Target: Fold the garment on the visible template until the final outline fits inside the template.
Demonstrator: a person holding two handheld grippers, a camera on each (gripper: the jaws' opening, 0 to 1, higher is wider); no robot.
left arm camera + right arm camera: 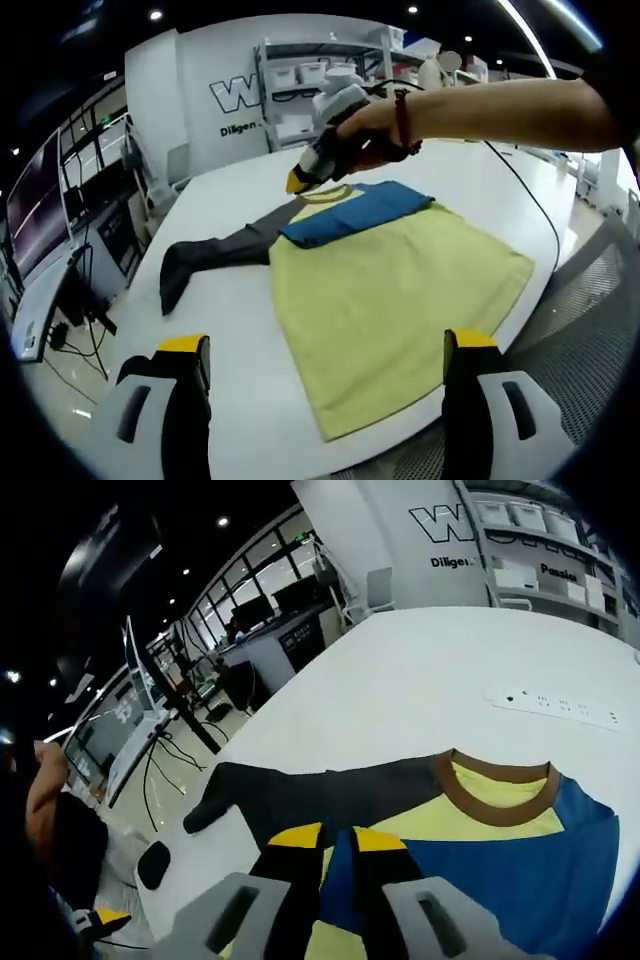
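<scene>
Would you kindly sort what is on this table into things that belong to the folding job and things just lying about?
Job:
- yellow, blue and dark grey long-sleeved shirt with brown collar
- right gripper, jaws nearly closed at the shirt's blue fold
- left gripper, open

Lying about:
- white power strip on the white table

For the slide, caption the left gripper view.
Right gripper meets the yellow shirt's collar on the white table.
</scene>
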